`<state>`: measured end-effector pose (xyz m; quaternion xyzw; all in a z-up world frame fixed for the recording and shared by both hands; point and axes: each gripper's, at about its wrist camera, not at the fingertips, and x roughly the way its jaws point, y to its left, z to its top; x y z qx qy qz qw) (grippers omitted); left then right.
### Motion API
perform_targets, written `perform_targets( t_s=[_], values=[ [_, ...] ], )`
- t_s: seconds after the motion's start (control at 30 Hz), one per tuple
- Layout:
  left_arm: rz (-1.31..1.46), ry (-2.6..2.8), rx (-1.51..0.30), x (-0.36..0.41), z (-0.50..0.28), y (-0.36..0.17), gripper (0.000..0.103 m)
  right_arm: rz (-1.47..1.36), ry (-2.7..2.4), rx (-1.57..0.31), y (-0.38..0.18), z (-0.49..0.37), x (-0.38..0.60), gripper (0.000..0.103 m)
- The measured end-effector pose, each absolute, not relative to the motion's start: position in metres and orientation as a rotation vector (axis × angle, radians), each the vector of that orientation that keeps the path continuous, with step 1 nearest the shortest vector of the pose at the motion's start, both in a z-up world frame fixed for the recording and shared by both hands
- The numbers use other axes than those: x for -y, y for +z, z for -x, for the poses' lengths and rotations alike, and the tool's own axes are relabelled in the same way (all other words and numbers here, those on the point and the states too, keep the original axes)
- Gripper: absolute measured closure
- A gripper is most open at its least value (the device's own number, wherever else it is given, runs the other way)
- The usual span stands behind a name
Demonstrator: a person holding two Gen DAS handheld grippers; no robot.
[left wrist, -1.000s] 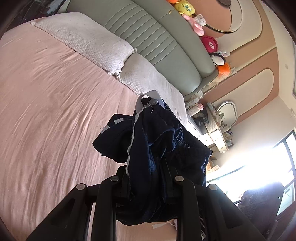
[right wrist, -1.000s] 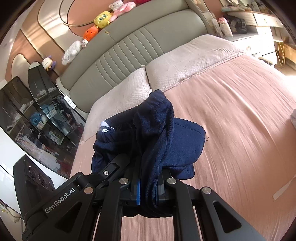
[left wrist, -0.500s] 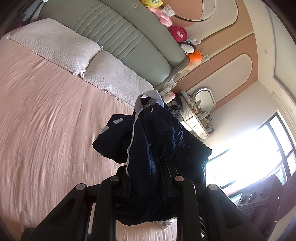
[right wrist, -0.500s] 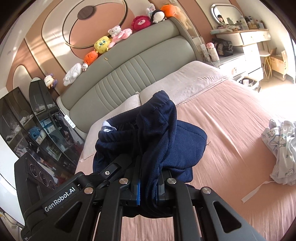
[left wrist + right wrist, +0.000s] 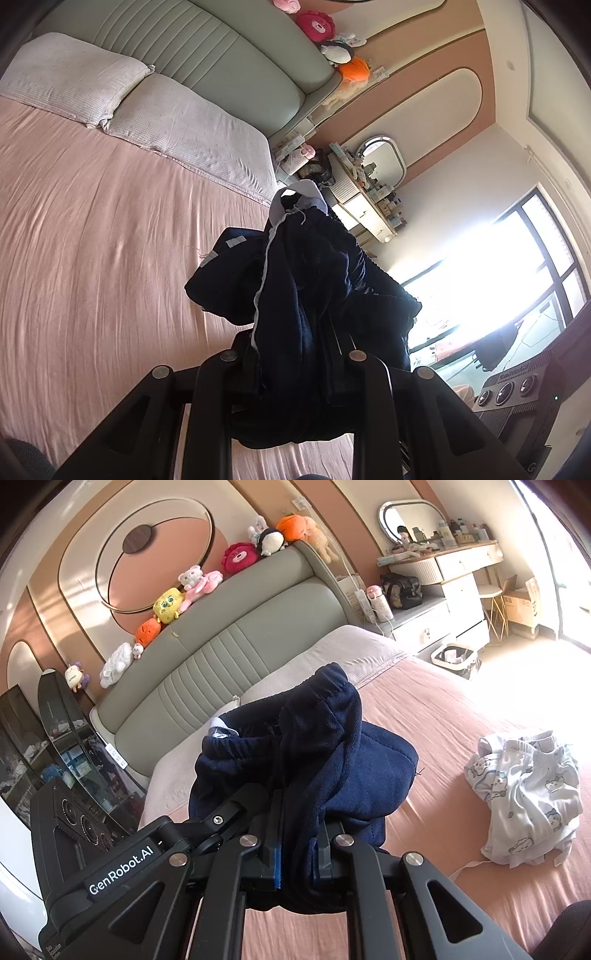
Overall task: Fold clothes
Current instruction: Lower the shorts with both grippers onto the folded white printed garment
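A dark navy garment (image 5: 306,291) with an elastic waistband and a white inner label hangs bunched in the air above the pink bed (image 5: 92,258). My left gripper (image 5: 291,365) is shut on one part of it. My right gripper (image 5: 295,845) is shut on another part of the same navy garment (image 5: 325,753). The cloth hides both sets of fingertips. A crumpled white printed garment (image 5: 524,797) lies on the pink bed (image 5: 443,716) at the right.
Two pale pillows (image 5: 155,107) lie against the grey-green headboard (image 5: 229,642) topped with plush toys. A nightstand and vanity desk (image 5: 447,565) stand beyond the bed, with a small bin (image 5: 456,659) on the floor. A dark glass cabinet (image 5: 55,746) is at the left.
Both grippers have risen and tilted with the navy garment still clamped. More of the room and the white garment on the bed have come into view.
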<state>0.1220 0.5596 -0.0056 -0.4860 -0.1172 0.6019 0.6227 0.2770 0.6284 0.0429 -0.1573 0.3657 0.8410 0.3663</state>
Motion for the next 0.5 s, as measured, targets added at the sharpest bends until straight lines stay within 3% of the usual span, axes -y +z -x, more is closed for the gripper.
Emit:
perform_targets(
  t_s=[0.5],
  values=[
    [1.147,1.267,0.164,-0.642,-0.247,0.002,0.083,0.339,2.037,-0.983,0.042,-0.408,-0.695,0.092]
  ],
)
